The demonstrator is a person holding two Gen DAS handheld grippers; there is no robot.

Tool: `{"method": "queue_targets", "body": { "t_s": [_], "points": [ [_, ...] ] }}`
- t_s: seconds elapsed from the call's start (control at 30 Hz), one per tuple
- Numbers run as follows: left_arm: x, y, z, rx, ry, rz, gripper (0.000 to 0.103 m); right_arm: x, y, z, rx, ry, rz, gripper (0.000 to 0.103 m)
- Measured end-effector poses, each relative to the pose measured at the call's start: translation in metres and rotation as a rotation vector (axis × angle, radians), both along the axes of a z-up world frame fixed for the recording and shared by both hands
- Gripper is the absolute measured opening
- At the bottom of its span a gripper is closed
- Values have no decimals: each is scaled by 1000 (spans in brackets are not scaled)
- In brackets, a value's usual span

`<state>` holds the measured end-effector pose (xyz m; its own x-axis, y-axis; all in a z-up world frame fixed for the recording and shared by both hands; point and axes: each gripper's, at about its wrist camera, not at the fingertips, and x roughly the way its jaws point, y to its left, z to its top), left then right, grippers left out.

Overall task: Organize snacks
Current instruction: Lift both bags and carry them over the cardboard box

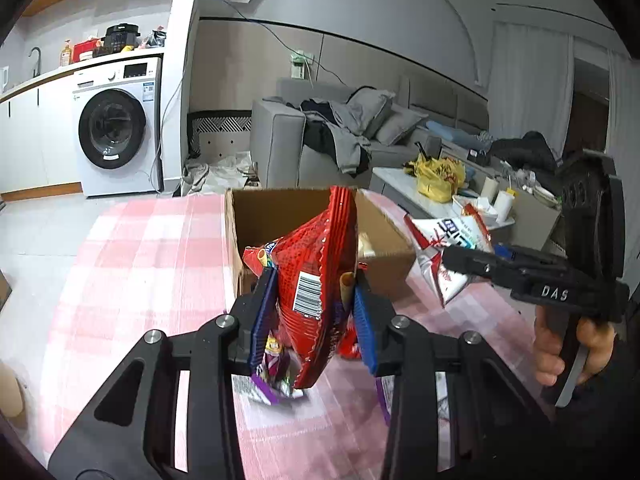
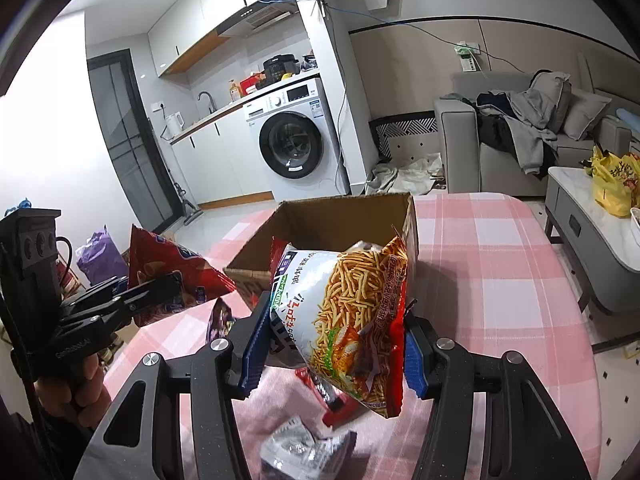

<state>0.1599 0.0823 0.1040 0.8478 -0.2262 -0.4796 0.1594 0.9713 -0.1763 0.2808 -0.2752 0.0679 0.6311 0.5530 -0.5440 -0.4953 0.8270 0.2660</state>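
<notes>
My left gripper (image 1: 314,304) is shut on a red snack bag (image 1: 316,272) with a barcode, held upright above the pink checked tablecloth, in front of an open cardboard box (image 1: 280,216). My right gripper (image 2: 334,340) is shut on a white and red noodle snack bag (image 2: 352,320), held just before the same box (image 2: 332,224). The right gripper (image 1: 472,262) with its white bag (image 1: 452,240) shows at the right of the left wrist view. At the left of the right wrist view are the left gripper (image 2: 168,284) and its red bag (image 2: 172,268).
Loose packets lie on the tablecloth: a purple one (image 1: 276,368) under the left gripper, a silver one (image 2: 304,452) and a red one (image 2: 336,404) under the right. A coffee table (image 2: 580,216) with a yellow bag (image 2: 612,184) stands to the right; a sofa (image 1: 320,140) behind.
</notes>
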Motion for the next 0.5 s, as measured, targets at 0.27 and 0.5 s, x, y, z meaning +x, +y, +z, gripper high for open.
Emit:
{"method": "queue_targets", "body": {
  "t_s": [0.27,0.5],
  "points": [
    [20,11,17,-2,-23,20,33,17,12,12,11,-16,-9,56],
    [56,13,21,-11,-15,38,33,37,18,13,32,7,-25,57]
  ]
}}
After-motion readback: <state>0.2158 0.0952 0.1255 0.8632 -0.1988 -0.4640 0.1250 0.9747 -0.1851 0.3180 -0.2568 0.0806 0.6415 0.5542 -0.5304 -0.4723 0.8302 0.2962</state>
